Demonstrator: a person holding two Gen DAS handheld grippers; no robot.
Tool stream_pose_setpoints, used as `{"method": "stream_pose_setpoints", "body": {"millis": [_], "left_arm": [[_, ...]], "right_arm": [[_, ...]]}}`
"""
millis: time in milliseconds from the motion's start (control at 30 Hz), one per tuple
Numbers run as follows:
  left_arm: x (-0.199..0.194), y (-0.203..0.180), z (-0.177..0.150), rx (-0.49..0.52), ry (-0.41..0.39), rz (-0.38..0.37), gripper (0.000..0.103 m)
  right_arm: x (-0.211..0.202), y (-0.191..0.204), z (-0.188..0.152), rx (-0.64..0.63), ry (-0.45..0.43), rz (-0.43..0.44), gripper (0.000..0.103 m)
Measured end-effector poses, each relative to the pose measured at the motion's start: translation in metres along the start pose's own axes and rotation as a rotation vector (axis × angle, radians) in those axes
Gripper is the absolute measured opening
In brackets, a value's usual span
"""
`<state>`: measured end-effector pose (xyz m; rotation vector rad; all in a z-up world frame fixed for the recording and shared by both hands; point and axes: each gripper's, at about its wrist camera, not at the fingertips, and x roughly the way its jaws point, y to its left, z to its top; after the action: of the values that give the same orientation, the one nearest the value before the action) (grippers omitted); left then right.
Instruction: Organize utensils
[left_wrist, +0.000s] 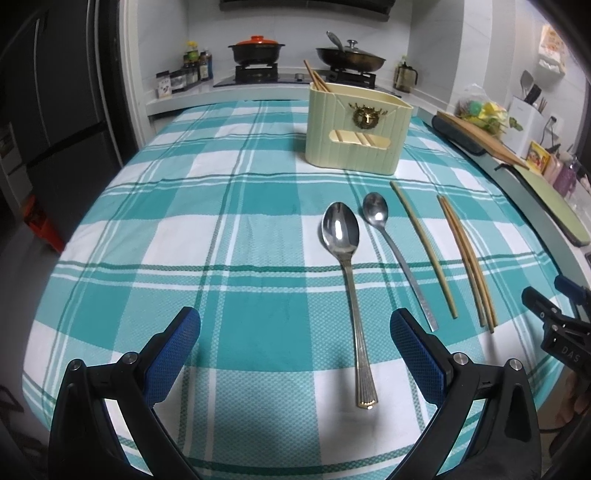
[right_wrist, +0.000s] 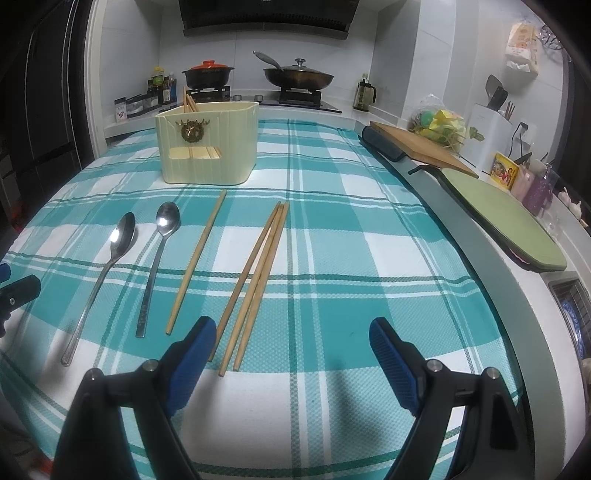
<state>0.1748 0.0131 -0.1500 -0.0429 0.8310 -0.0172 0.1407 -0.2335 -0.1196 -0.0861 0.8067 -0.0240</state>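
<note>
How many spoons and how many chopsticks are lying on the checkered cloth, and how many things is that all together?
Spoons: 2, the big spoon and the small spoon.
Chopsticks: 4, a single chopstick and a bunch of three chopsticks.
Total: 6 lying on the cloth. More chopsticks stand in the cream holder, not counted.

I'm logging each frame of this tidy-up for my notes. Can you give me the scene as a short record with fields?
surface: teal plaid tablecloth
holder: cream utensil holder, upright, chopsticks already inside
spoons: large spoon and small spoon, lying side by side
loose chopsticks: single chopstick; bundle of three chopsticks
left tool: open, empty
right tool: open, empty
</note>
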Motion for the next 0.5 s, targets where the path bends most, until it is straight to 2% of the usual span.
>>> {"method": "stream_pose_setpoints", "body": {"millis": [500], "left_arm": [[0.0083,0.0045,-0.0031,-0.012,0.022,0.018,0.102]], "right_arm": [[0.0034,0.0025,-0.0022,-0.011,0.009,-0.007,0.087]]}}
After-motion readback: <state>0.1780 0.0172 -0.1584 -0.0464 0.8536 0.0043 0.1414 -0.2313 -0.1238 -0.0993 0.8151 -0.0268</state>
